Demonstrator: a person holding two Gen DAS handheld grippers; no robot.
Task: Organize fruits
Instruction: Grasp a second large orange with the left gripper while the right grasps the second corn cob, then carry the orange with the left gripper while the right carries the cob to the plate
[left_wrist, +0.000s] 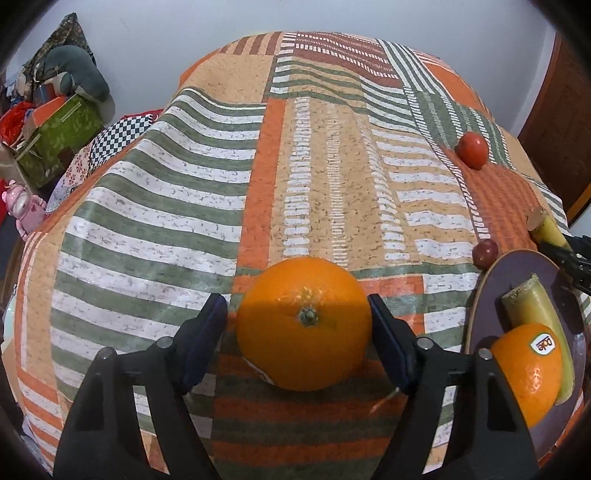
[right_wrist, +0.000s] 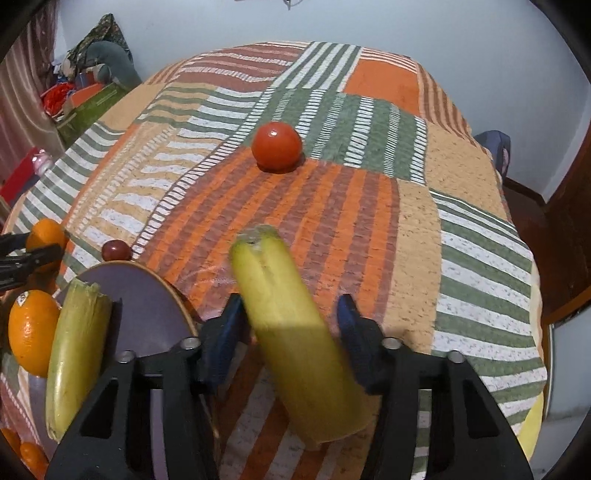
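The bench (left_wrist: 155, 206), under a patchwork cloth of orange, green and white stripes, fills both views. Largest fruit w/ the right claw (right_wrist: 291, 328): a banana piece (right_wrist: 291, 332), lower centre of the right wrist view, lying on the cloth between the blue pads. Long axis runs from lower right up toward frame centre, cut end pointing away from the camera; claw straddles it crosswise, about mid-length. The left pad looks to be at the peel, the right pad shows a small gap, so jaws are open around it, not clamped yet. Judgement: light, soft, bruises easily, peel fairly grippy; best taken across the mid-section w/ a gentle squeeze, not at the ragged cut end. Next, the orange (left_wrist: 304, 325), lower centre of the left wrist view, sits on the cloth w/ stem scar facing the camera, no real long axis. The left claw (left_wrist: 297, 339) brackets it at its widest; right pad is about at the skin, left pad has a visible gap, so open, nothing held. Judgement: heavier, firm, round, waxy, likely to roll or squirt out unless gripped across the equator. The plate (left_wrist: 517, 266), right edge of that view, already has another orange (left_wrist: 528, 369) and a banana piece (left_wrist: 535, 317). A tomato (right_wrist: 276, 147) sits upper centre, apart; a small dark red fruit (right_wrist: 116, 250) lies just beside the plate rim.
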